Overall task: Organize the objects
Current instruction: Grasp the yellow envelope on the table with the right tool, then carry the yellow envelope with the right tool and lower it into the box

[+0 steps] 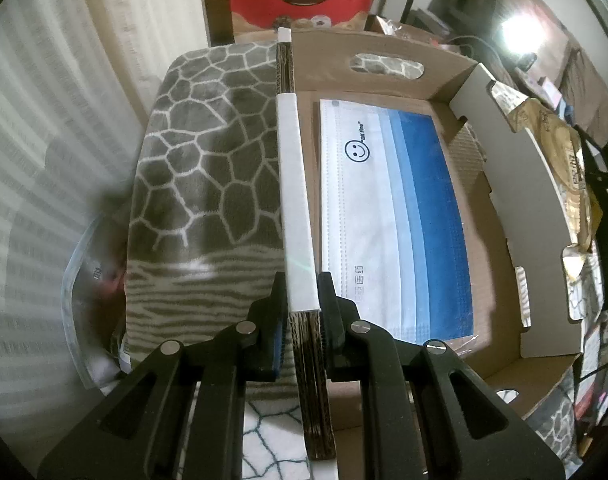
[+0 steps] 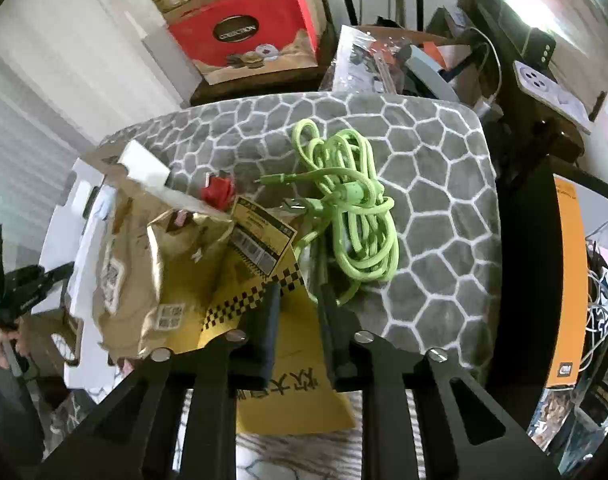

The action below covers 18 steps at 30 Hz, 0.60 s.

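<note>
While left gripper (image 1: 301,308) clamps side wall of open brown cardboard box (image 1: 456,376), only flat blue-and-white face-mask pack (image 1: 392,216) lies inside: task judged early. Right gripper (image 2: 297,308), jaws apart, nothing held, hovers above yellow checker-edged paper packet (image 2: 299,396). Coiled lime-green braided cable (image 2: 352,208) near middle of grey pebble-patterned cloth-covered bench (image 2: 444,184), crumpled gold foil bags (image 2: 143,264) at left edge, both unboxed.

A: Left gripper (image 1: 301,312) status?
B: Black fingers clamp the white-edged side wall of the brown cardboard tray (image 1: 299,208).
A: Tray contents?
B: White-and-blue face-mask pack (image 1: 392,216), right of fingers. Grey pebble-pattern blanket (image 1: 207,160) lies left.
</note>
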Motion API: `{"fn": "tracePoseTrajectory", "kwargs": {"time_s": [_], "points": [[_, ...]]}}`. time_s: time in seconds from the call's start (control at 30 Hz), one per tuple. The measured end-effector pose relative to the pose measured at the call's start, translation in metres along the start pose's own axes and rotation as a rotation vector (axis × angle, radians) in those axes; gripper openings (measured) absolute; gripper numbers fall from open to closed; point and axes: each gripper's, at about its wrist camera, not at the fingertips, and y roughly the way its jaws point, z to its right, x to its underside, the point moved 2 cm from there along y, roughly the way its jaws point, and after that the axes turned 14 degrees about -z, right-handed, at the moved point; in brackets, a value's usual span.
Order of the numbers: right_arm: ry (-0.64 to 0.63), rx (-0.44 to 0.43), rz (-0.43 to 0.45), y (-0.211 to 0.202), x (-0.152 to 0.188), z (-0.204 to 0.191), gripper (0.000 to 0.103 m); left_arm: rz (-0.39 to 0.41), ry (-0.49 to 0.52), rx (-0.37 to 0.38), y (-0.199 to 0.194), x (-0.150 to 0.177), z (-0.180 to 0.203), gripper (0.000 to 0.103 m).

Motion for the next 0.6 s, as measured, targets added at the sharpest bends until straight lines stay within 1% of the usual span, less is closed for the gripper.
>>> {"fn": "tracePoseTrajectory", "kwargs": {"time_s": [0.07, 0.17, 0.27, 0.3, 0.33, 0.43, 0.47, 0.5, 0.53, 0.6], "points": [[-0.016, -0.031, 0.003, -0.005, 0.004, -0.003, 0.016, -0.001, 0.001, -0.001, 0.0, 0.0, 0.0, 0.013], [-0.049, -0.099, 0.004, -0.015, 0.009, -0.008, 0.014, -0.003, 0.0, 0.004, 0.0, 0.001, 0.0, 0.013], [-0.085, -0.186, -0.02, -0.017, 0.013, -0.015, 0.014, -0.002, -0.002, 0.007, 0.001, 0.001, -0.001, 0.013], [-0.097, -0.201, -0.032, -0.014, 0.014, -0.018, 0.014, -0.002, -0.003, 0.007, 0.001, 0.001, -0.001, 0.013], [-0.11, -0.205, -0.054, -0.008, 0.015, -0.022, 0.014, -0.001, -0.004, 0.008, 0.001, 0.001, -0.001, 0.013], [-0.115, -0.155, -0.125, 0.018, 0.015, -0.032, 0.014, -0.003, -0.006, 0.011, 0.001, 0.001, -0.002, 0.013], [-0.107, -0.152, -0.131, 0.022, 0.015, -0.032, 0.014, -0.003, -0.007, 0.014, 0.001, 0.001, -0.002, 0.013], [-0.092, -0.153, -0.13, 0.027, 0.013, -0.032, 0.011, -0.004, -0.008, 0.015, 0.001, 0.001, -0.002, 0.013], [-0.071, -0.169, -0.122, 0.028, 0.012, -0.031, 0.007, -0.005, -0.008, 0.016, 0.001, 0.0, -0.002, 0.013], [-0.042, -0.189, -0.097, 0.024, 0.012, -0.029, 0.004, -0.005, -0.007, 0.015, 0.001, 0.0, -0.002, 0.013]]}}
